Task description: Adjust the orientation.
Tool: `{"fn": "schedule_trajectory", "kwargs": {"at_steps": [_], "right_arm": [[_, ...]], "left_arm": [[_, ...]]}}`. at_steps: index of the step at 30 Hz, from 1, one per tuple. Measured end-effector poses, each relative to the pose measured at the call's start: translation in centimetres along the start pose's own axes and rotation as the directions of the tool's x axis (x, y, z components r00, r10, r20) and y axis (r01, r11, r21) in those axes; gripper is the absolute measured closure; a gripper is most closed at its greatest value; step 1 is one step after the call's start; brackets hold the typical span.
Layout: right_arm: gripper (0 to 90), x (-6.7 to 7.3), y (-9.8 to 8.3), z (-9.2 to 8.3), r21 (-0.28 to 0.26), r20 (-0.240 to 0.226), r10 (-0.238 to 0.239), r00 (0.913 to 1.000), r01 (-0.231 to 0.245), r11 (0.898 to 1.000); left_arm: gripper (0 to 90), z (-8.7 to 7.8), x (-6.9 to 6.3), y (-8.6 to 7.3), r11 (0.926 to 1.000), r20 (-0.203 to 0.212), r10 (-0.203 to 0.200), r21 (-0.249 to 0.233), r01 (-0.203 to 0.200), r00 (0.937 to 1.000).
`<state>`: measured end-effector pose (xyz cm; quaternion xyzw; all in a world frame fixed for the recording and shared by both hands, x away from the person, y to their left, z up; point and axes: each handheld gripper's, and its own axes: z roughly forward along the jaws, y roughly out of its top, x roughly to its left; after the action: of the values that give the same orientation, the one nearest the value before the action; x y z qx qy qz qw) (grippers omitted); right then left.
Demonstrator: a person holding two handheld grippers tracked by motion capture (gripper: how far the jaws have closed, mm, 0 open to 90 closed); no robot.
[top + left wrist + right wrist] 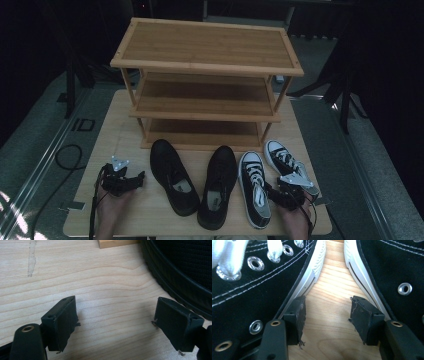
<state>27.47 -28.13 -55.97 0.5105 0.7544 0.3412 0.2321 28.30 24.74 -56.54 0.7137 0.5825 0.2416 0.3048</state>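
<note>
A: So where does this stand? Four shoes sit in a row along the lower half of the high view, and the wooden shoe rack [207, 75] stands behind them in the upper middle with all three shelves bare.

B: Nothing is lifted yet, I'd judge. The left gripper [131, 181] sits at lower left on the table [125, 115], jaws apart with only bare wood between them. In the left gripper view a black leather shoe [185, 272] curves along the right edge, just beside the right-hand jaw but not gripped.

A: And the other hand?

B: The right gripper [276, 194] is at lower right, low between the two sneakers. In the right gripper view its jaws stand apart in the gap, the left sneaker [259, 277] filling the left side and the right sneaker [392, 267] the right. One jaw looks to be against the left sneaker's white sole edge; I cannot tell whether it presses on it.

A: So this is the approach step, before any grasp?

B: That's my reading. The next move calls for choosing one shoe wall, setting one jaw inside the collar and one outside, then closing. As the jaws stand now they straddle empty table, so closing here would catch nothing.

A: And the second leather shoe [218, 185]?

B: Centre bottom, toe toward the rack, untouched.
</note>
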Motion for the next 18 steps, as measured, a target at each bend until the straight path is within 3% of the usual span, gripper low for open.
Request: {"fn": "schedule_trajectory", "kwargs": {"at_steps": [6,10,13,18], "right_arm": [[45.6,0.00,0.00,0.00,0.000,0.000,0.000,1.0000,0.000,1.000],[45.7,0.00,0.00,0.00,0.000,0.000,0.000,1.0000,0.000,1.000],[45.6,0.00,0.00,0.00,0.000,0.000,0.000,1.0000,0.000,1.000],[45.6,-0.01,0.00,0.00,0.000,-0.001,0.000,1.0000,0.000,1.000]], "left_arm": [[18.8,-0.02,-0.01,-0.02,1.0000,-0.001,-0.002,0.000,0.002,1.0000],[28.2,-0.19,0.05,-0.09,0.9999,-0.009,-0.006,-0.011,0.006,0.9999],[40.6,-0.54,0.07,0.09,1.0000,-0.009,-0.007,0.003,0.007,0.9999],[50.0,-0.67,-0.11,0.20,0.9999,0.004,0.006,0.012,-0.006,1.0000]]}}
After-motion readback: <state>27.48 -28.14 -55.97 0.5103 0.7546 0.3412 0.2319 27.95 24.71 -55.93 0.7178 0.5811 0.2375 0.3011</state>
